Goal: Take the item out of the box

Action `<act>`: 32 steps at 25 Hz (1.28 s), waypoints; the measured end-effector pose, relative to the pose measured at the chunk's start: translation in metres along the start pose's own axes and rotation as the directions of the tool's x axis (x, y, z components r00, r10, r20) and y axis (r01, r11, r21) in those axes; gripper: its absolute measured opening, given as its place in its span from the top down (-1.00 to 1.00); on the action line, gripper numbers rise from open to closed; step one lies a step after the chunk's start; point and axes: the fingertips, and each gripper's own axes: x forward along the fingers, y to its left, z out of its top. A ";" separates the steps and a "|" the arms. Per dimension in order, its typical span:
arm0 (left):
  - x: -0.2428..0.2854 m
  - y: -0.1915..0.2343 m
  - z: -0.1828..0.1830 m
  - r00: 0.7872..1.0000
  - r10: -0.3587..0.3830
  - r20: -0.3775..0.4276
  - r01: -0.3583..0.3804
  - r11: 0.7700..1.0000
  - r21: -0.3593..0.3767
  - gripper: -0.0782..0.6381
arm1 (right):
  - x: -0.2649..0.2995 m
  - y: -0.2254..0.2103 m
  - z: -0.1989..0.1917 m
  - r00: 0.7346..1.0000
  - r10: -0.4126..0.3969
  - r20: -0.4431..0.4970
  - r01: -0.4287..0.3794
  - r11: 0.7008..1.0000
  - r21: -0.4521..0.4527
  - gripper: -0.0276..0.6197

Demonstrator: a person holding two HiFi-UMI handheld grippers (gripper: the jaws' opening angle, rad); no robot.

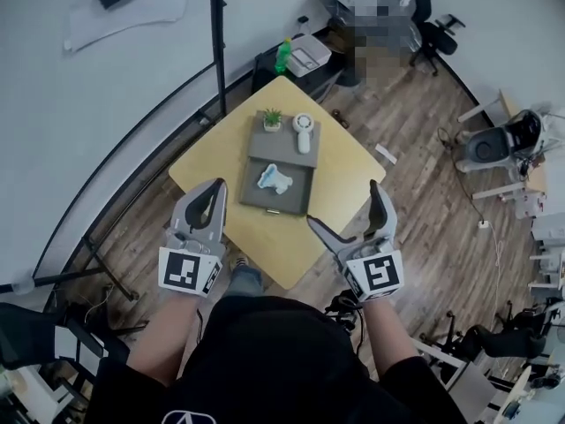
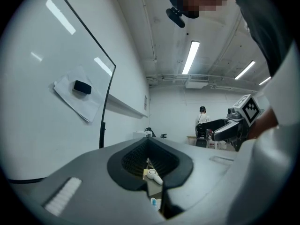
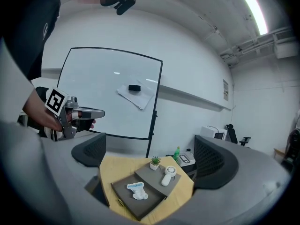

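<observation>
A grey box [image 1: 284,145] sits on a yellow table [image 1: 265,237], its drawer [image 1: 294,198] pulled out toward me. A white-and-blue soft item [image 1: 274,178] lies in the drawer, also clear in the right gripper view [image 3: 135,190]. My left gripper [image 1: 214,188] hovers over the table's near left edge, shut and holding nothing; the left gripper view shows only a narrow slit between its pads [image 2: 161,165]. My right gripper [image 1: 342,203] hangs open over the near right edge, well short of the drawer [image 3: 145,205].
On the box top stand a small potted plant [image 1: 272,119] and a white handheld fan [image 1: 303,131]. A green bottle [image 1: 282,56] and a whiteboard stand [image 1: 216,51] lie beyond the table. Office chairs [image 1: 494,144] sit at the right. A person [image 2: 202,118] stands far off.
</observation>
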 end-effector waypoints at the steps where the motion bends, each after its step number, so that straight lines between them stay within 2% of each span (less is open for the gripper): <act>1: 0.006 0.005 -0.001 1.000 -0.005 -0.001 0.005 1.000 -0.003 0.78 | 0.007 -0.002 0.000 1.000 -0.001 -0.009 0.001 1.000 -0.003 -0.93; 6: 0.024 0.019 0.002 1.000 -0.017 0.003 0.017 1.000 -0.001 0.78 | 0.036 -0.005 0.001 0.999 0.028 -0.036 -0.028 0.999 -0.016 -0.93; 12: 0.032 0.016 -0.004 1.000 0.024 -0.008 -0.024 1.000 0.004 0.78 | 0.058 -0.006 -0.005 0.989 0.123 -0.079 -0.126 0.991 -0.039 -0.91; 18: 0.038 0.006 -0.009 0.997 0.077 -0.022 -0.077 0.997 0.012 0.78 | 0.082 -0.008 -0.021 0.958 0.242 -0.155 -0.253 0.966 -0.051 -0.91; 23: 0.043 0.005 -0.020 0.994 0.102 -0.036 -0.102 0.995 0.007 0.78 | 0.109 -0.007 -0.048 0.903 0.332 -0.273 -0.362 0.930 -0.065 -0.89; 27: 0.048 0.006 -0.043 0.989 0.106 -0.107 -0.107 0.994 -0.008 0.78 | 0.135 -0.002 -0.076 0.852 0.366 -0.375 -0.420 0.905 -0.071 -0.81; 30: 0.049 0.010 -0.051 0.987 0.112 -0.113 -0.114 0.993 -0.013 0.78 | 0.152 0.007 -0.103 0.797 0.391 -0.460 -0.467 0.882 -0.060 -0.80; 32: 0.048 0.012 -0.059 0.985 0.116 -0.124 -0.120 0.993 -0.024 0.78 | 0.162 0.015 -0.125 0.744 0.412 -0.527 -0.502 0.864 -0.033 -0.80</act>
